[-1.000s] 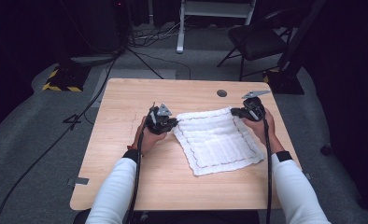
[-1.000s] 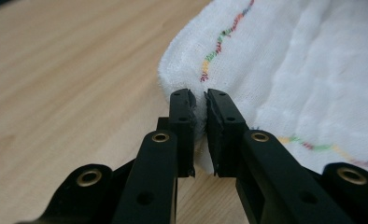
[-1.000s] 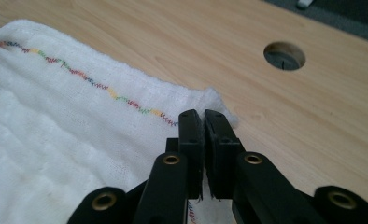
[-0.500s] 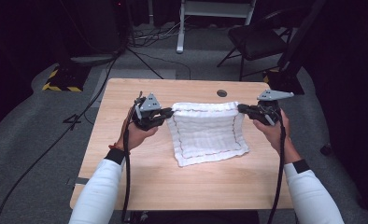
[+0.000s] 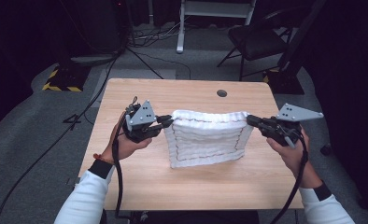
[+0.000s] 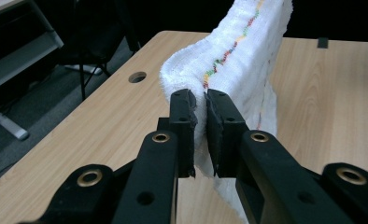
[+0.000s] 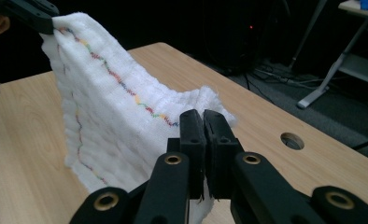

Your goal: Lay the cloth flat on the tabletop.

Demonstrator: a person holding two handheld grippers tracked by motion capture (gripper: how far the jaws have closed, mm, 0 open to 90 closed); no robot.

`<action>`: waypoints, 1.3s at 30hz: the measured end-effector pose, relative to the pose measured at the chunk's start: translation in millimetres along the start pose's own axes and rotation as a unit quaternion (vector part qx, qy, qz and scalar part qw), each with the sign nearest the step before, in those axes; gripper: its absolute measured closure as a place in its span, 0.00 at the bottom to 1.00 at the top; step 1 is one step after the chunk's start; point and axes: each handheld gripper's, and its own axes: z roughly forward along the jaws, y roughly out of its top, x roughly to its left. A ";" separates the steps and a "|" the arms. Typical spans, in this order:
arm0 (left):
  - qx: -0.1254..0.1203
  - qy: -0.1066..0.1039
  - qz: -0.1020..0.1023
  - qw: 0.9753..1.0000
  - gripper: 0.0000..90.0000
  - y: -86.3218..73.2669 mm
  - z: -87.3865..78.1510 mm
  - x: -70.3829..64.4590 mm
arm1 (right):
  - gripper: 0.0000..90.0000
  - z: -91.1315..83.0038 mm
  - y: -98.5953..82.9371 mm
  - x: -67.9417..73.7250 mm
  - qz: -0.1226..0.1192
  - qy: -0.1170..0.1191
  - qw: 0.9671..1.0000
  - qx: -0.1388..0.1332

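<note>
Aloft, white cloth [image 5: 205,137] stretched between left claw [image 5: 169,122], right claw [image 5: 248,119].

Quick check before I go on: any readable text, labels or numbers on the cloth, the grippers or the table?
None. The white cloth carries coloured stitching, not letters. The left gripper, the right gripper and the table bear no print I can make out.

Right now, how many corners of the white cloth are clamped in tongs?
2: the left tongs pinch one top corner of the white cloth, the right tongs the other. Lower corners hang free.
</note>
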 end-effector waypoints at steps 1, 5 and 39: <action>-0.001 0.000 0.004 1.000 0.90 1.6 -3.1 -2.2 | 0.97 -5.1 0.2 4.2 -0.002 0.002 1.000 -0.005; -0.006 -0.004 0.010 1.000 0.90 7.5 -14.5 -11.3 | 0.97 -22.8 0.7 22.0 -0.014 0.012 1.000 -0.018; 0.113 0.064 -0.057 0.990 0.89 -46.1 135.2 58.6 | 0.97 121.4 -38.7 -68.5 0.009 -0.071 0.992 0.102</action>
